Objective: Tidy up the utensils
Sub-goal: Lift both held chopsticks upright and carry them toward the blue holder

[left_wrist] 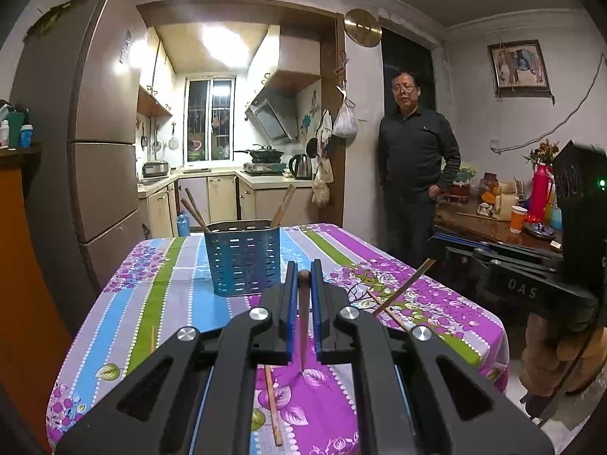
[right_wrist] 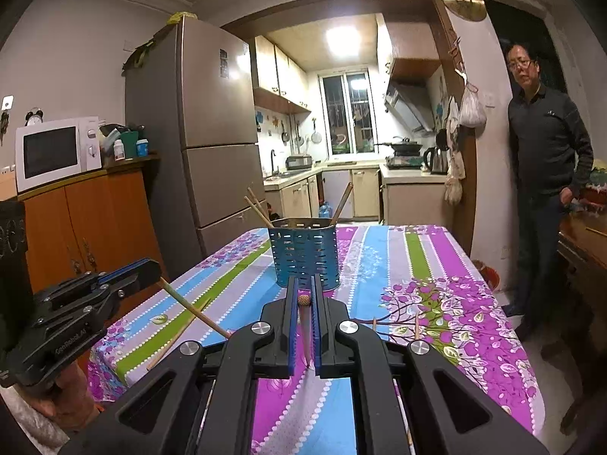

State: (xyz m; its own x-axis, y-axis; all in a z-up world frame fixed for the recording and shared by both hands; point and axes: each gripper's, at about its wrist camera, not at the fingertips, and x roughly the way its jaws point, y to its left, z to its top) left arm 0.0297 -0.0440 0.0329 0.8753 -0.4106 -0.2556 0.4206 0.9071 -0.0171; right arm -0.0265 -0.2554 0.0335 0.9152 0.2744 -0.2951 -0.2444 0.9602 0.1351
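Note:
A blue slotted utensil holder (left_wrist: 242, 261) (right_wrist: 304, 259) stands on the flowered tablecloth with several chopsticks leaning inside. My left gripper (left_wrist: 303, 267) is shut on a brown chopstick (left_wrist: 303, 322) that hangs slanting down between its pads, short of the holder. In the right wrist view the left gripper (right_wrist: 150, 271) appears at the left, its chopstick (right_wrist: 193, 309) angling down above the cloth. My right gripper (right_wrist: 303, 284) is shut on another chopstick (right_wrist: 304, 322), also just in front of the holder. The right gripper (left_wrist: 436, 244) enters the left wrist view from the right with its stick (left_wrist: 406, 286).
Loose chopsticks lie on the table (left_wrist: 170, 303): one near the front (left_wrist: 274, 405), one at the right (left_wrist: 383, 309), one at the left (right_wrist: 178, 335). A person (left_wrist: 415, 167) stands beyond the table's far right corner. A side table (left_wrist: 493, 223) with cups and a flask is at the right.

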